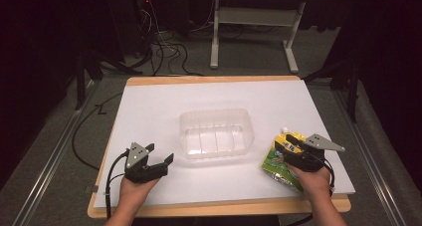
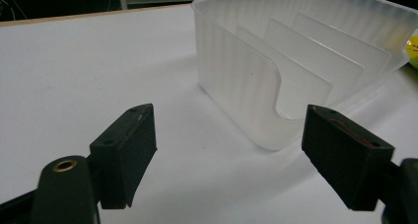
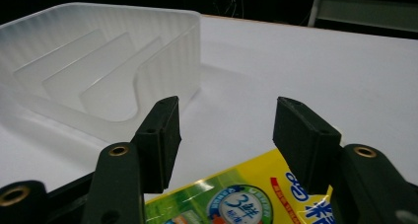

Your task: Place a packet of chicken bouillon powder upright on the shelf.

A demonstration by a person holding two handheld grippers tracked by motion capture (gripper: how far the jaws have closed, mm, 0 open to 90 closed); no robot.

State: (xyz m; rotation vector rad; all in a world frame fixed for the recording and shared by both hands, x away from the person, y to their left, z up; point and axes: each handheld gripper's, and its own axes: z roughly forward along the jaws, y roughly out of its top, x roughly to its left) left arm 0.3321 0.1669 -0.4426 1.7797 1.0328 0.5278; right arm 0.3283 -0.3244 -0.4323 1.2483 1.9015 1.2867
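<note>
White-topped bench [image 1: 164, 106] carries a clear plastic bin w/ dividers [image 1: 217, 132] at centre, and a yellow-green pouch [image 1: 278, 159] lies flat just right of it near the front edge. Left gripper [image 1: 159, 162] sits front-left of the bin, jaws wide apart, nothing between them. Right gripper [image 1: 290, 145] hovers over the pouch, jaws apart, not gripping it.
</note>
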